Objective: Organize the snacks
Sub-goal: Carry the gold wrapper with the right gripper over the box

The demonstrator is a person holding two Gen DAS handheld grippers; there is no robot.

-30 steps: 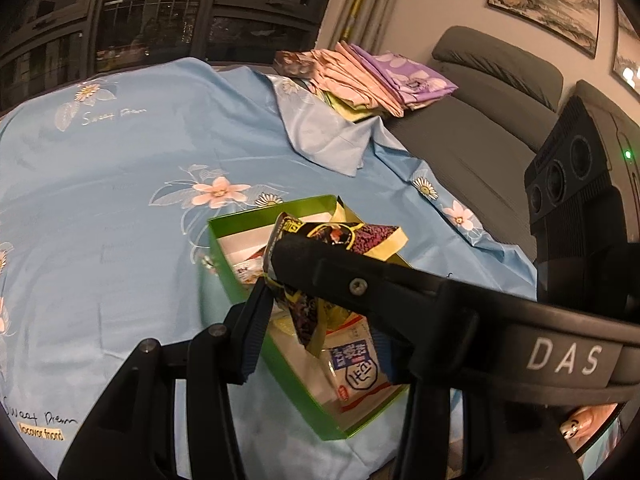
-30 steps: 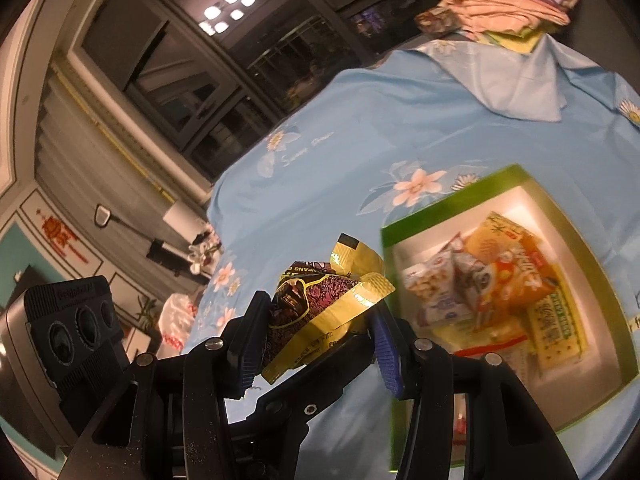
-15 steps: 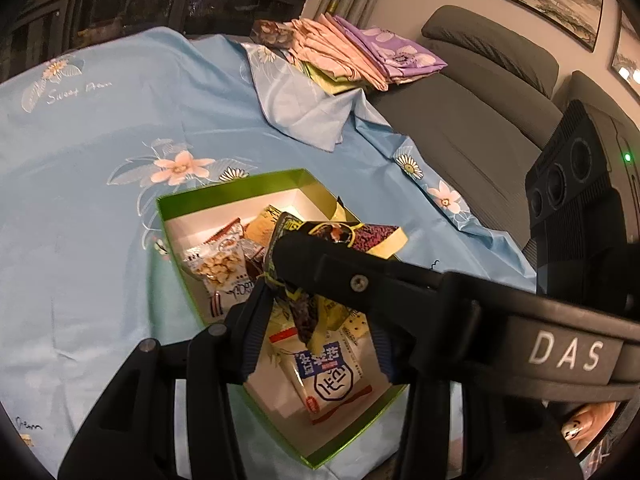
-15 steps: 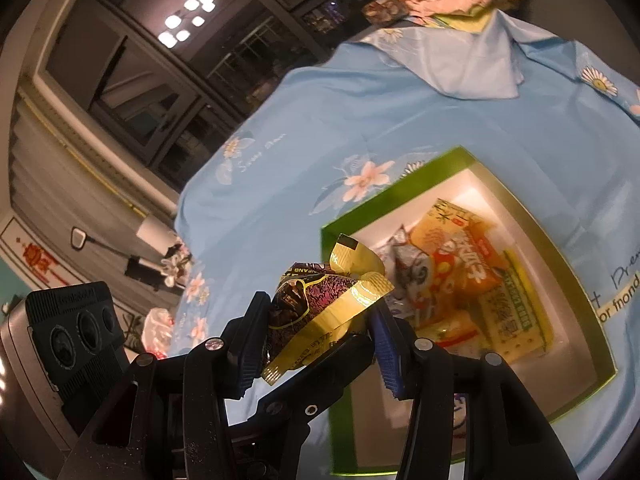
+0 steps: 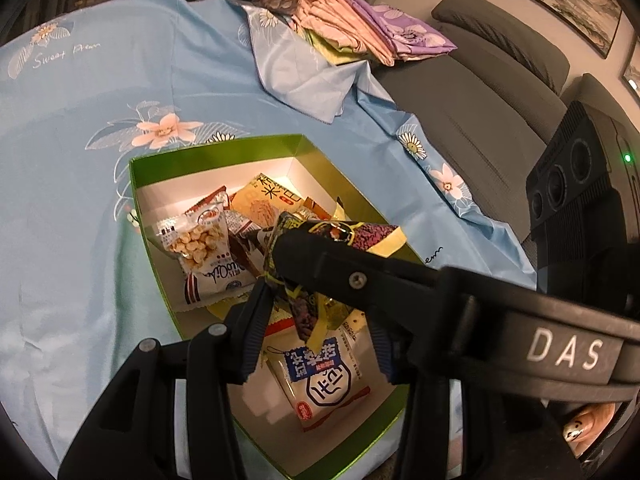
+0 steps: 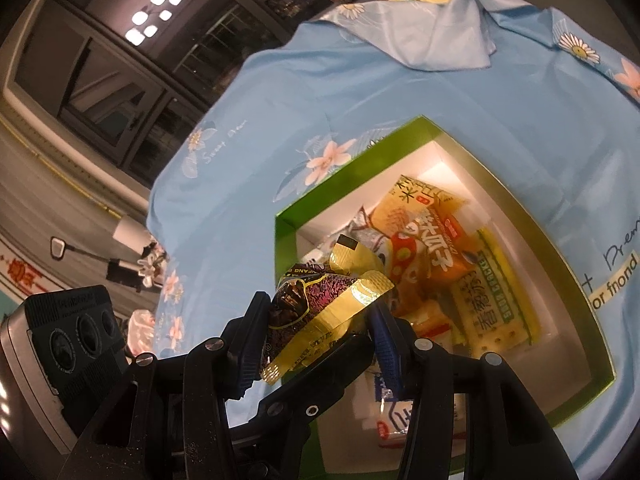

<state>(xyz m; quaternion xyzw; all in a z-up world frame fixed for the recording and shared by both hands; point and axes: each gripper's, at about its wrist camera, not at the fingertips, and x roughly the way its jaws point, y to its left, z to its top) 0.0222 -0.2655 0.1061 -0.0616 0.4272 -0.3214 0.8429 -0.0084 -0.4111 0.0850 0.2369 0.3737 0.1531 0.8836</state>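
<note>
My left gripper (image 5: 316, 320) and right gripper (image 6: 316, 332) both clamped on one crinkled gold-and-purple foil snack packet (image 6: 320, 308), above the open green-rimmed cardboard box (image 5: 216, 148) of snacks, on my pale blue floral cloth (image 5: 80, 120).

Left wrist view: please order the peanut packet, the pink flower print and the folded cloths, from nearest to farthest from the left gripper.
1. Peanut packet, in the green box, left side.
2. Pink flower print, on the blue sheet beyond the box.
3. Folded cloths, at the far edge.

The black gripper arm (image 5: 560, 344) carries white letters "DAS", the blue cloth (image 5: 80, 120) shows "Sweet", and a yellow-green packet (image 6: 496, 292) reads "SODA CRACKER".
</note>
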